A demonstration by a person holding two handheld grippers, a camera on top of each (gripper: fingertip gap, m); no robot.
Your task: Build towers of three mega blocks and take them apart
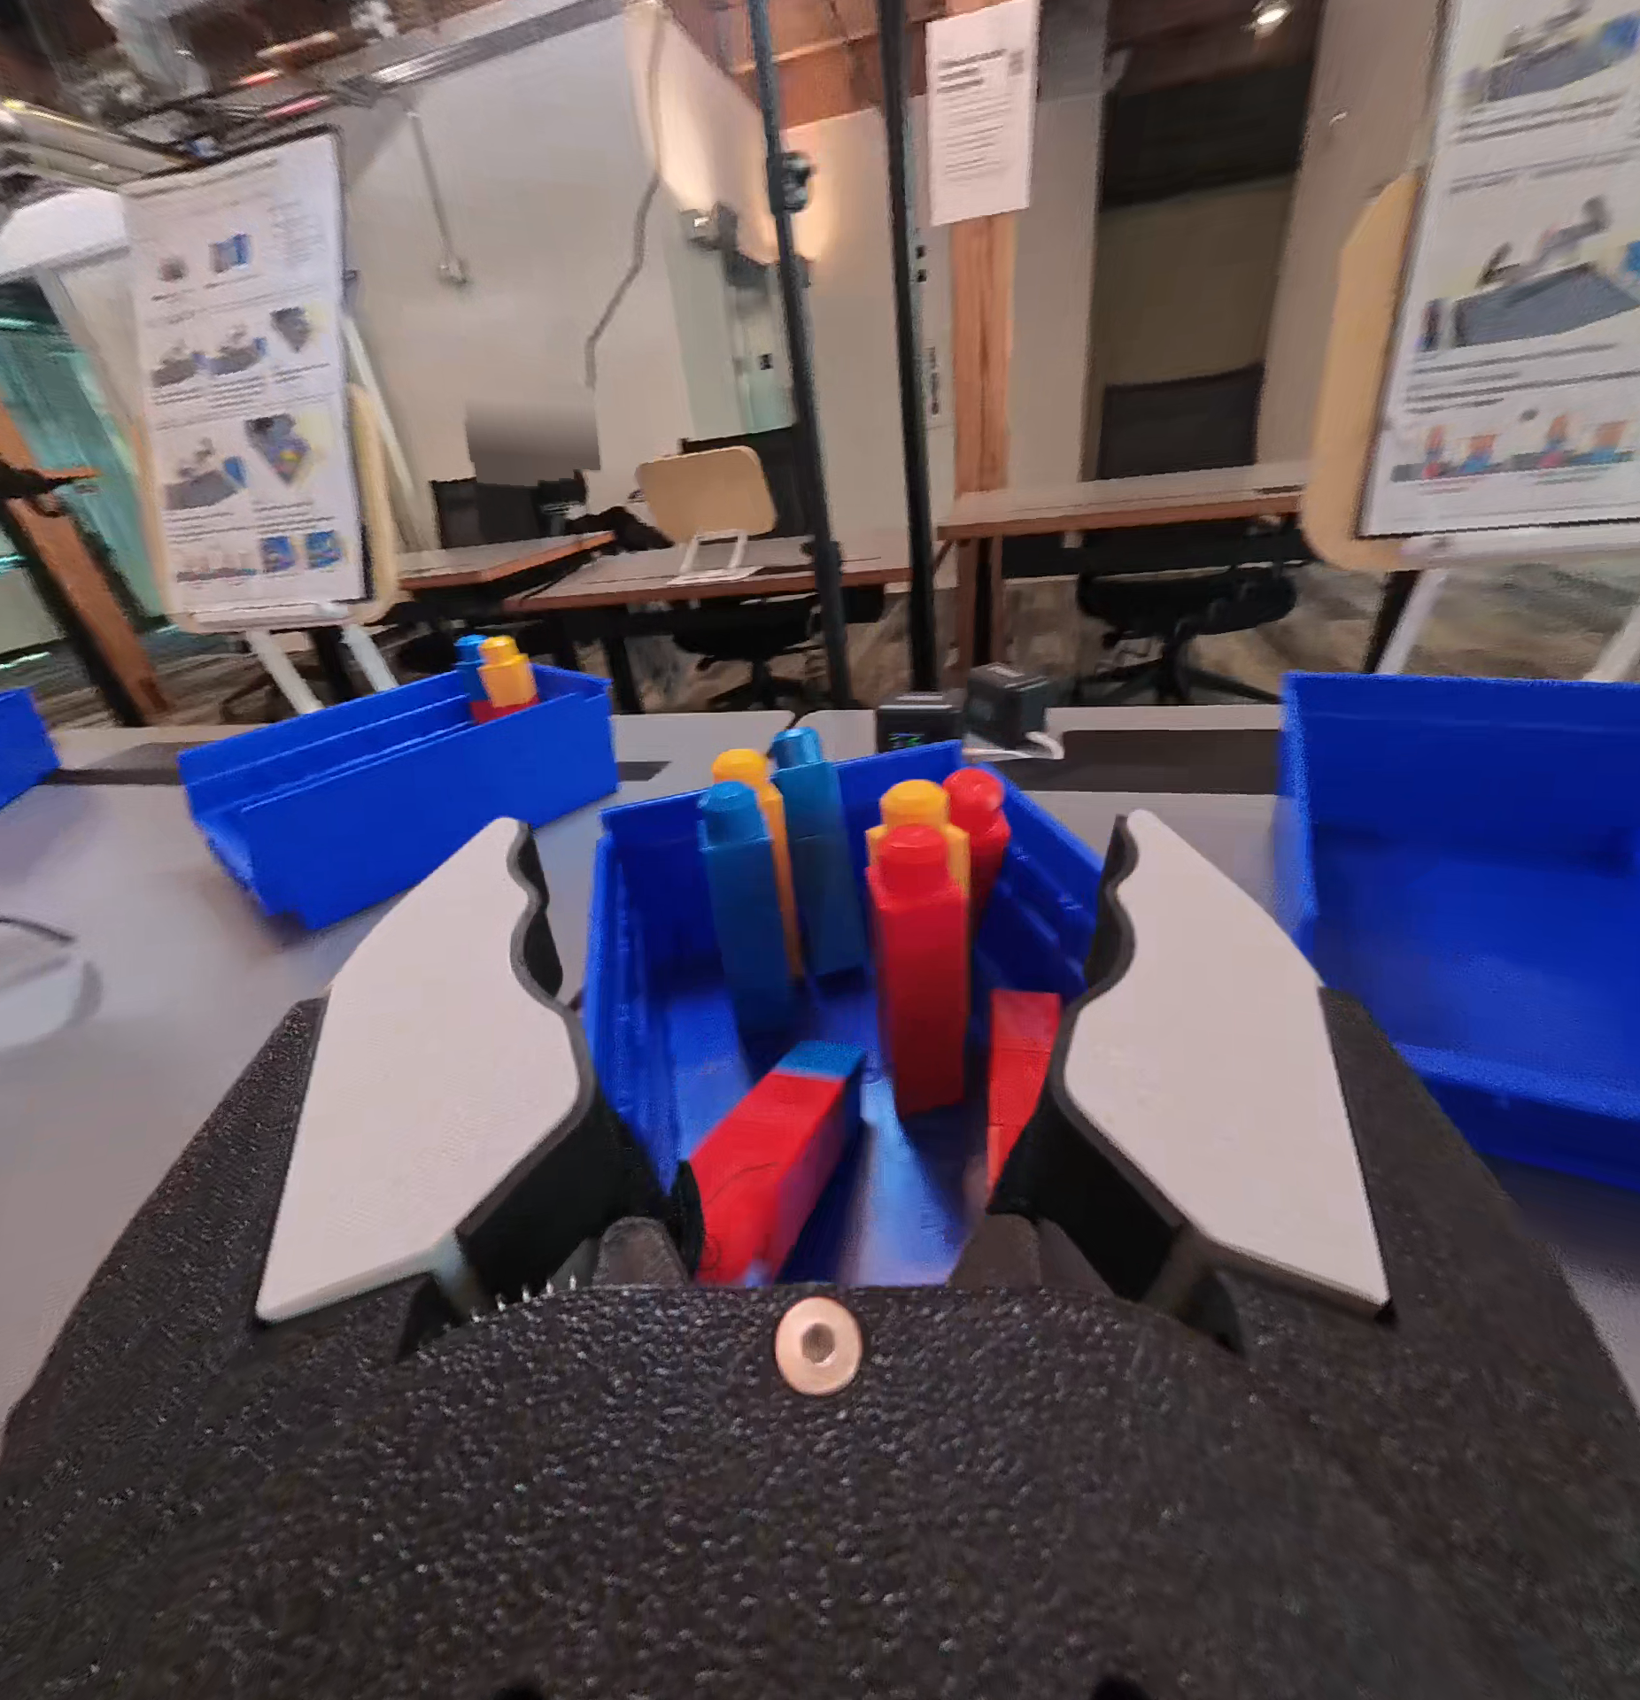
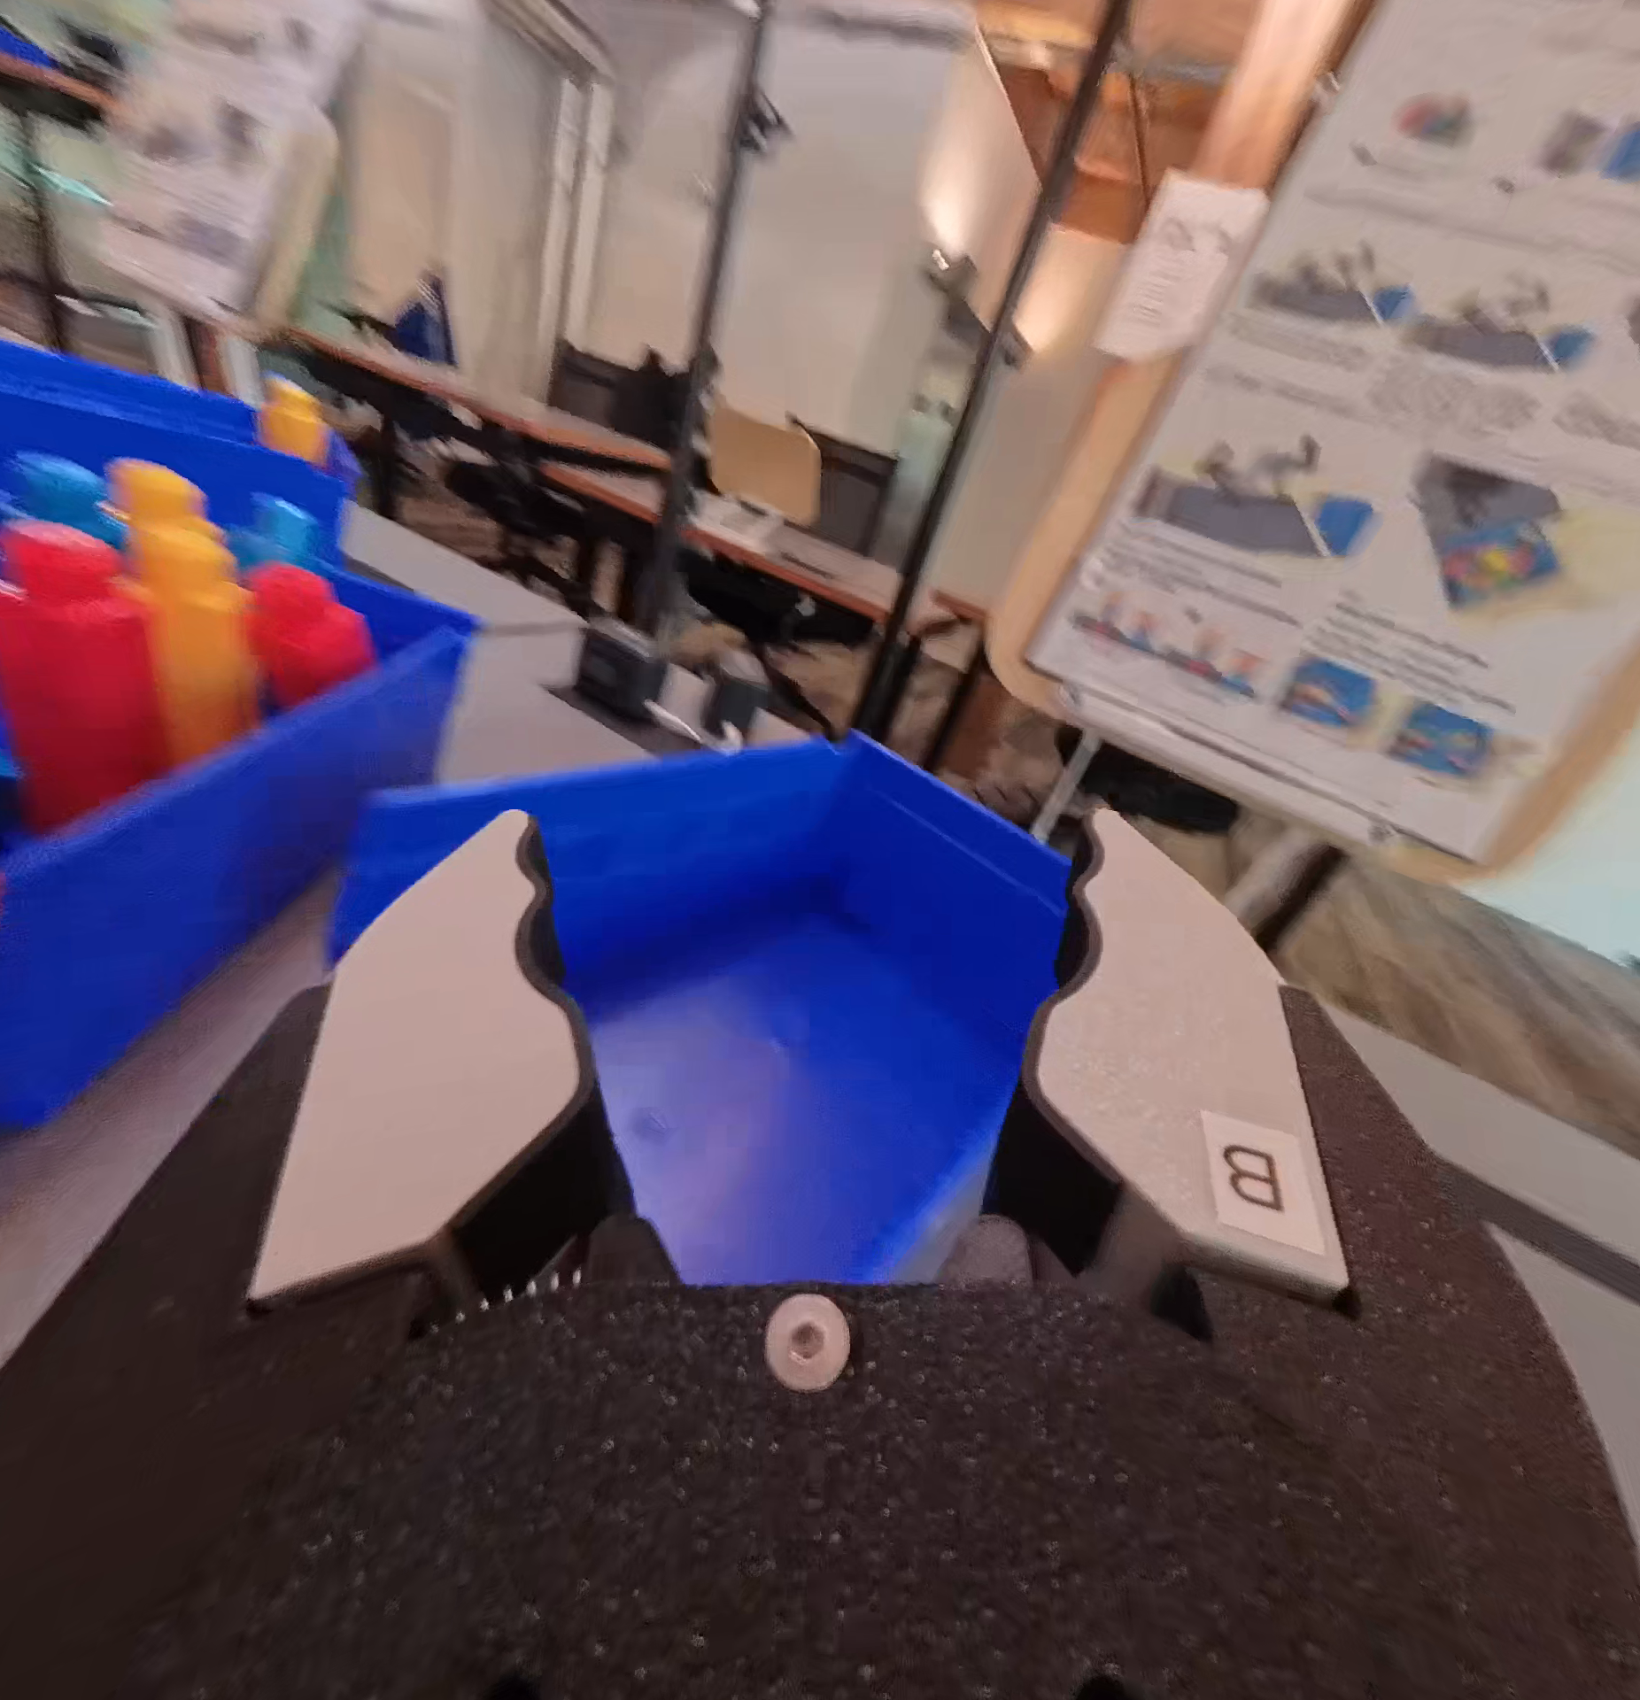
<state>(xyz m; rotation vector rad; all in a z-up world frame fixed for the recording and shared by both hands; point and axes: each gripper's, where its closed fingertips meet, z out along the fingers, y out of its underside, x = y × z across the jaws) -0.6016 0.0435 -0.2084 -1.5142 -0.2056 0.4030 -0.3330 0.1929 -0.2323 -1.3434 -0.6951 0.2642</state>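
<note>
In the left wrist view, my left gripper (image 1: 821,860) is open over a blue bin (image 1: 628,1012) that holds several block towers. A blue tower (image 1: 743,911) and a red tower (image 1: 922,966) stand upright, with orange and blue ones behind. A red and blue tower (image 1: 775,1159) lies tilted near the gripper's base, and a red block (image 1: 1019,1058) sits by the right finger. In the right wrist view, my right gripper (image 2: 802,860) is open above an empty blue bin (image 2: 752,828). The bin of towers (image 2: 181,782) lies to its left.
A second blue bin (image 1: 384,791) at back left holds an orange and blue tower (image 1: 503,676). A large blue bin (image 1: 1488,920) stands at right. Small black devices (image 1: 963,713) sit at the grey table's far edge. Poster boards on stands and desks with chairs lie beyond.
</note>
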